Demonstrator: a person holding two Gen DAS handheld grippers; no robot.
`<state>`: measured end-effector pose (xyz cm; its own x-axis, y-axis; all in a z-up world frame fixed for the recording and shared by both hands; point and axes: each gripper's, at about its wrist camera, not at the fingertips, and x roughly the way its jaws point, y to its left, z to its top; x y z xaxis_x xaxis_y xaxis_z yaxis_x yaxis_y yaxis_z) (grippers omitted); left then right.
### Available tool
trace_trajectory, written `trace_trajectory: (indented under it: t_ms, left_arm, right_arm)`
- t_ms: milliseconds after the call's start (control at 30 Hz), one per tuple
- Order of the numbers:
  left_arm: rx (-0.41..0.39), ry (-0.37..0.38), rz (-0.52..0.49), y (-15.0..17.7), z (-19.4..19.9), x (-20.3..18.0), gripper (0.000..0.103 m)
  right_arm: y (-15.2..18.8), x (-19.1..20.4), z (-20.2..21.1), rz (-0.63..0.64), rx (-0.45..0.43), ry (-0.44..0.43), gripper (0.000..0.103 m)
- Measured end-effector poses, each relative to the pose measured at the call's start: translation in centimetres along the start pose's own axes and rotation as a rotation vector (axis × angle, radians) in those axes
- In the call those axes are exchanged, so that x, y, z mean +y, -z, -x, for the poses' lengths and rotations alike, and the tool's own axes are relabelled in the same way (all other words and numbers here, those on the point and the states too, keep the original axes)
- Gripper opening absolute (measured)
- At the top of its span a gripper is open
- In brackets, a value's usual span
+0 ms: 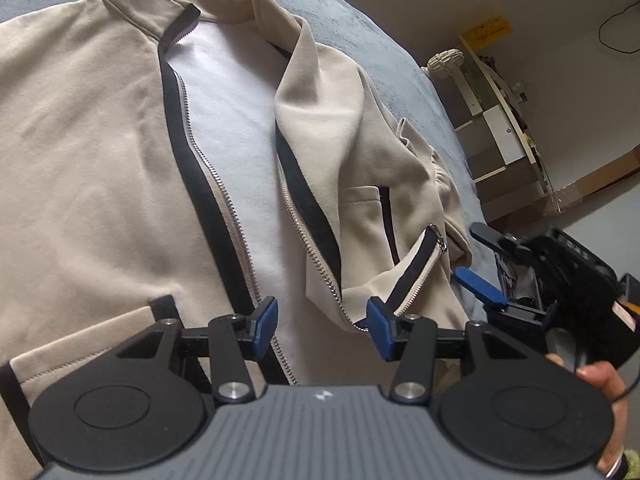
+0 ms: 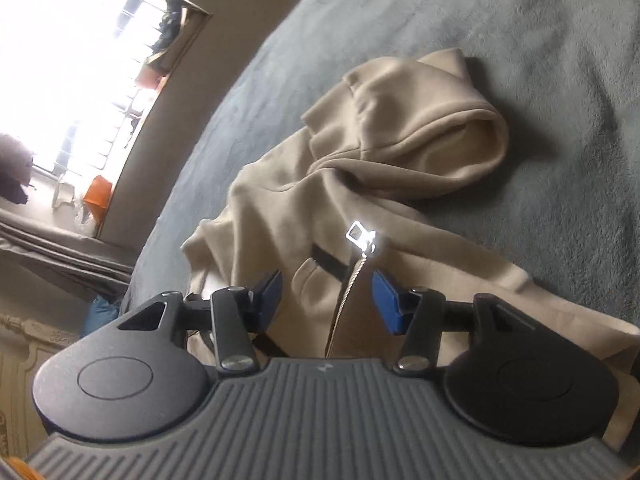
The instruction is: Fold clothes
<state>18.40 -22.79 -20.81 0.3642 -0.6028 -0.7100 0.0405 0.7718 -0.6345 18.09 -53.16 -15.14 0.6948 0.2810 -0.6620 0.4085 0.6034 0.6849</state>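
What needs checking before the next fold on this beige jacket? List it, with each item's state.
1. Left tool open, holding nothing: ok.
2. Right tool open, holding nothing: ok.
3. Jacket front closed: not ok, unzipped, white lining showing.
4. Front panel flat: not ok, turned back and creased.
5. Sleeve laid straight: not ok, bunched on the grey blanket.
6. Zipper pull clear of the pads: cannot tell.

Jacket (image 1: 92, 152) spread on the bed (image 1: 360, 28) ahead of me, my left gripper (image 1: 322, 322) over its hem, right gripper (image 1: 486, 280) beside it, shelf (image 1: 496, 120) beyond.
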Motion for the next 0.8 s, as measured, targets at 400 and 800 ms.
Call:
trace_trajectory:
  t_ms: [400,800]
  left_arm:
    - [0.063,0.02,0.102,-0.1,-1.6,0.7,0.047]
    - [0.113,0.046,0.106,1.9,-0.7,2.5,0.048]
  right_arm:
    - [0.9,-2.6,-1.6,-0.191,-0.004,0.006,0.005]
    - [18.6,-8.1,9.8,-0.483,0.001,-0.022,0.004]
